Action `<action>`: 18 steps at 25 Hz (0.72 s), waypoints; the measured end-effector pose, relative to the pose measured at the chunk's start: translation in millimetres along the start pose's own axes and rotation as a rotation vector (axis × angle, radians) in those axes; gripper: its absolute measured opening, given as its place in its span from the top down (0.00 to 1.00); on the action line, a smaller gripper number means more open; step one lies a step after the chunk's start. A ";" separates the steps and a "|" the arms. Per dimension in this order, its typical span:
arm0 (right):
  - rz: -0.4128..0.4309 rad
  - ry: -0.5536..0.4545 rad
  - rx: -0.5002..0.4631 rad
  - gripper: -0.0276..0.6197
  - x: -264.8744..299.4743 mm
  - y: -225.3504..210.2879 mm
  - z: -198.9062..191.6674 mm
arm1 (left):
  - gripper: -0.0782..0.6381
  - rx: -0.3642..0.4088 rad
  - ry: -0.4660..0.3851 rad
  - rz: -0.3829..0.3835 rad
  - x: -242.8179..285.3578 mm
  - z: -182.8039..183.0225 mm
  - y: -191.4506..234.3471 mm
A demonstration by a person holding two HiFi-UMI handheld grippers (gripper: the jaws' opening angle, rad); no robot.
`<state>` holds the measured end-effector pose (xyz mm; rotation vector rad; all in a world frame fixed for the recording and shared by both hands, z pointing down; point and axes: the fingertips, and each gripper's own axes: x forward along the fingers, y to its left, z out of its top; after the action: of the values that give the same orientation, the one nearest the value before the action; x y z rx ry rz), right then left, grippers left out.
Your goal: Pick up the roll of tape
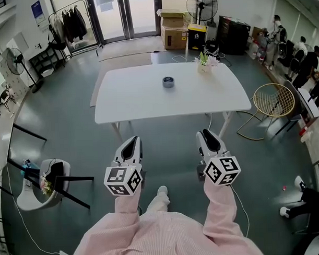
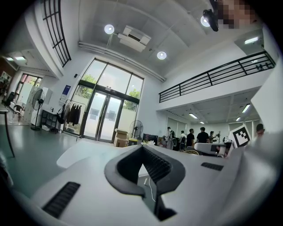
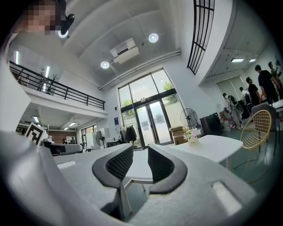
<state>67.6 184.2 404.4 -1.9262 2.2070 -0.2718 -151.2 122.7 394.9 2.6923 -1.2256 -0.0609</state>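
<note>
White table (image 1: 127, 102) in an open hall carries the roll of tape (image 1: 168, 82) near its middle, well apart from both tongs. Approach step: left gripper (image 1: 130, 143) jaws together, right gripper (image 1: 207, 134) jaws parted, both empty. The next move likely calls for advancing to the table. No writing is legible.

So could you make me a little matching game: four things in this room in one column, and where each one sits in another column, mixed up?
Things:
1. roll of tape
2. flowers
3. wire chair
4. cardboard boxes

Places:
A. on the floor, to the right of the table
B. on the floor beside the glass doors, beyond the table
C. near the middle of the table
D. at the table's far edge, towards the right

Pairs: 1-C, 2-D, 3-A, 4-B.
</note>
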 end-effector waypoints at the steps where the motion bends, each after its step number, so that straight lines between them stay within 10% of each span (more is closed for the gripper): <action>1: 0.000 0.003 -0.001 0.82 5.5 -2.3 -1.0 | 0.89 -0.001 0.001 -0.001 5.7 -0.3 2.4; 18: -0.022 0.025 0.012 0.74 157.5 -52.0 -1.4 | 0.89 -0.023 0.039 -0.040 154.9 10.2 80.7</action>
<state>96.1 21.1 415.1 -1.9518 2.1961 -0.3135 -110.3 -47.0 405.5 2.6851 -1.1528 -0.0282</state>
